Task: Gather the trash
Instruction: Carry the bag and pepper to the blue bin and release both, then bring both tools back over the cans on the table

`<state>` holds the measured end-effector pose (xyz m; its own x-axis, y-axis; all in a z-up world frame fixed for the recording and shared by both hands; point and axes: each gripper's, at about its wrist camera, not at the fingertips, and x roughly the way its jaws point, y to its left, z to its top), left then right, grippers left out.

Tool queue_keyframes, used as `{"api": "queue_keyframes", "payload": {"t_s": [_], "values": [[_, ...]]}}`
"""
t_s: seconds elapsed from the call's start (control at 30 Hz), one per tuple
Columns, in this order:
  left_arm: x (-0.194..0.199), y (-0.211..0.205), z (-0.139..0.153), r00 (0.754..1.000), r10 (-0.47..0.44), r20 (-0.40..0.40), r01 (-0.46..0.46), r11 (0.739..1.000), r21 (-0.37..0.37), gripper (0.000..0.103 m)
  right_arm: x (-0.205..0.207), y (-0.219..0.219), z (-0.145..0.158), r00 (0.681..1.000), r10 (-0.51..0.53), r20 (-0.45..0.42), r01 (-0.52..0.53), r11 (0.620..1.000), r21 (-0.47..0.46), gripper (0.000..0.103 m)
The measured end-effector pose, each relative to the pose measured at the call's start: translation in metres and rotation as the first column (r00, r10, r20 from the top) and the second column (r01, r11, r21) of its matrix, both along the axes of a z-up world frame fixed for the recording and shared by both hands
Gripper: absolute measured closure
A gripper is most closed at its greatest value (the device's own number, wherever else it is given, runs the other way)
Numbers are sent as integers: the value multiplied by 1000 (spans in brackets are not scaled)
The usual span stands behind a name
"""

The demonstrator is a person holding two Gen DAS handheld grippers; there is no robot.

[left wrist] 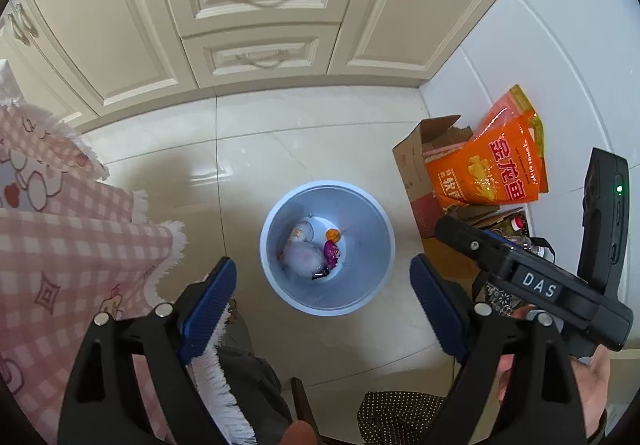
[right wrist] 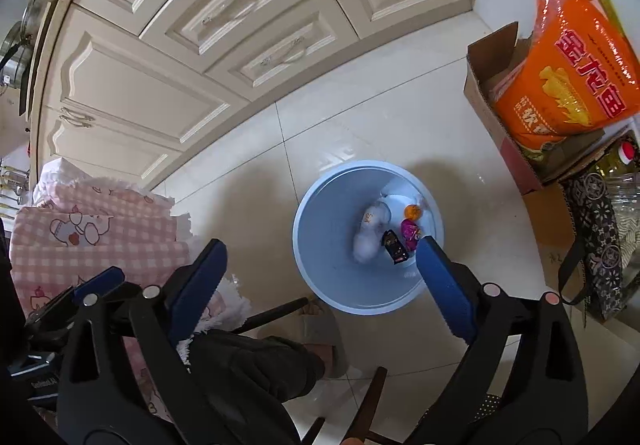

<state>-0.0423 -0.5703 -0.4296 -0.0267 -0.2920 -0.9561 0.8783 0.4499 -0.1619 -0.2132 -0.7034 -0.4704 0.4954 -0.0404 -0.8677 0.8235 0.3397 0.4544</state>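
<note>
In the left wrist view, our left gripper (left wrist: pixel 322 291) hangs spread wide and empty over the light blue bin (left wrist: pixel 280 245) at centre frame, placed so anything let go would fall inside; the trash (left wrist: pixel 310 251), crumpled tissue and sweet wrappers, lies on its bottom. In the right wrist view, our right gripper (right wrist: pixel 320 265) is likewise wide apart holding nothing, the bin right of centre, a black wrapper (right wrist: pixel 394 247) among the trash.

Blue bin (left wrist: pixel 362 287) of wrappers (left wrist: pixel 332 250) on tile between wide-apart left gripper (left wrist: pixel 322 305) fingers (left wrist: pixel 210 309); orange bag (left wrist: pixel 496 169) beside.
</note>
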Motion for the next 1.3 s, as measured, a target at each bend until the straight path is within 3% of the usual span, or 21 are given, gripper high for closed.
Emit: {"api": "queue_keyframes", "payload": {"t_s": [0.2,0.37,0.73,0.9,1.13,1.3], "values": [[-3,17,33,1000,10,24,-9,998,-56,16,1,10,29,1000,2,21,-1,999,-45,9],[-3,40,71,998,22,66,-13,991,-130,16,8,24,71,998,19,59,-12,994,-112,9],[13,121,178,976,120,182,-54,942,-330,15,60,82,200,965,188,183,-125,942,-312,8],[30,165,217,956,192,223,-90,913,-398,15,94,117,245,933,284,222,-187,907,-378,7],[49,226,255,914,305,269,-150,868,-474,15,138,162,280,884,399,245,-269,861,-431,7],[64,279,269,864,411,292,-218,827,-519,15,172,200,296,837,494,236,-352,816,-459,7]]}}
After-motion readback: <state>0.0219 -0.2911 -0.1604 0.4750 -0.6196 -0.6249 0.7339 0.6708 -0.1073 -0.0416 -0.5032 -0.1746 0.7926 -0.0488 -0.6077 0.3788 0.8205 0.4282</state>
